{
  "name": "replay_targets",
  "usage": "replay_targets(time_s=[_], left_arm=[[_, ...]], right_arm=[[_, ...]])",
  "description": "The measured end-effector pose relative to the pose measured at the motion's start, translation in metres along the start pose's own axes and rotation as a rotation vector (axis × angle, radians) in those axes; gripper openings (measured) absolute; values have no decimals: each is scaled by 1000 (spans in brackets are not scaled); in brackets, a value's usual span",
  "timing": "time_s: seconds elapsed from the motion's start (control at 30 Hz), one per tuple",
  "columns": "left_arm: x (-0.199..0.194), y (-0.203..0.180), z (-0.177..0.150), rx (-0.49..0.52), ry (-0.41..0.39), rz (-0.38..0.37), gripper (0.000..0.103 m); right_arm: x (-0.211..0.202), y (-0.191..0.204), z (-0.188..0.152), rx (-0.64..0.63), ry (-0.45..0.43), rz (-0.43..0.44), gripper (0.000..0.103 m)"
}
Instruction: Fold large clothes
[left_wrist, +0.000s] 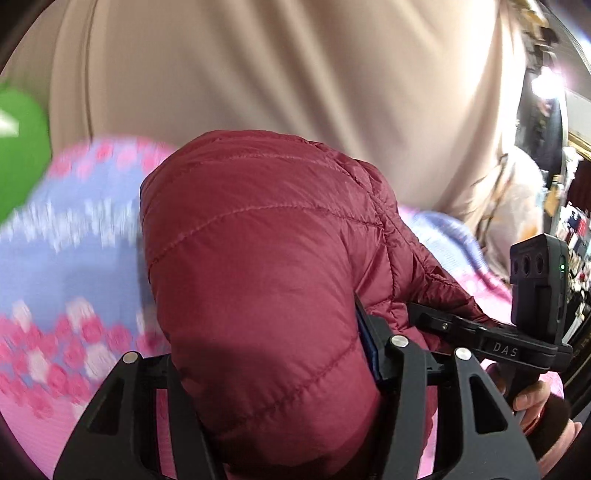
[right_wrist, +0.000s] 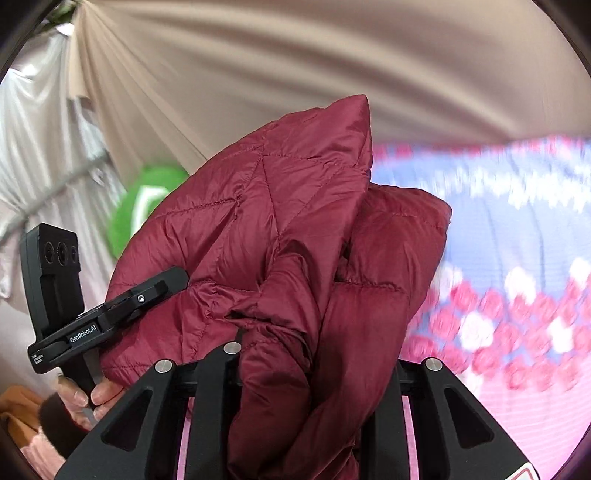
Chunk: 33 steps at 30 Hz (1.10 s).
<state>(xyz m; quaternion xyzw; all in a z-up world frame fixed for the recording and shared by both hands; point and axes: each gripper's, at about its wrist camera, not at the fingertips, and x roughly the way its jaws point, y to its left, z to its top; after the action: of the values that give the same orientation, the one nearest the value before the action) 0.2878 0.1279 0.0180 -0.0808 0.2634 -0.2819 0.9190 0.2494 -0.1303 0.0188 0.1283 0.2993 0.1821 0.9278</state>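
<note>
Quilted maroon jacket (left_wrist: 266, 280) in both tools

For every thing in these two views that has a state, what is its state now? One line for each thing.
Red quilted jacket: bunched up, lifted, gripped by both grippers.
Left gripper: shut on the jacket.
Right gripper: shut on the jacket.
Pink and blue floral blanket: spread out under the jacket, blurred.
Beige curtain: hanging in folds behind.
Green object: blurred, cannot tell.
</note>
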Motion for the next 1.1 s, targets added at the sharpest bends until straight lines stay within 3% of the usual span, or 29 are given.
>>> replay_targets(time_s=[0.07,0.13,0.2,0.37,0.43,0.5,0.57,0.63,0.7,0.8,0.93,1.1], left_arm=[[22,15,-17,-30,52,22,54],[28,25,-32,-38,73,45,62],[20,29,-36,-61,102,47,70],[-34,18,-31,-6,70,135,80],[-53,8,-23,6,52,176,82],[-61,-2,-15,-11,49,172,82],[-57,-14,-11,-32,67,148,82],[-40,-26,-14,-38,108,145,82],[-22,-33,-26,-20,140,215,82],[-4,-42,-50,67,161,374,83],[-1,-48,-69,109,157,425,84],[-17,-50,-74,25,129,448,87]], right_arm=[[28,-10,-15,15,78,-30,27],[36,-16,-25,17,107,-53,38],[30,-20,-31,34,122,-70,57],[-27,-32,-37,71,74,-154,61],[-53,-30,-35,92,23,-165,54],[-64,-18,-25,86,-10,-135,33],[-61,0,-15,44,-22,-101,21],[-42,17,-13,-11,7,-92,12],[-14,17,-18,-20,91,-133,3],[10,-2,-46,4,166,-184,0],[13,-10,-63,23,173,-188,0],[-11,20,-60,-3,119,-271,3]])
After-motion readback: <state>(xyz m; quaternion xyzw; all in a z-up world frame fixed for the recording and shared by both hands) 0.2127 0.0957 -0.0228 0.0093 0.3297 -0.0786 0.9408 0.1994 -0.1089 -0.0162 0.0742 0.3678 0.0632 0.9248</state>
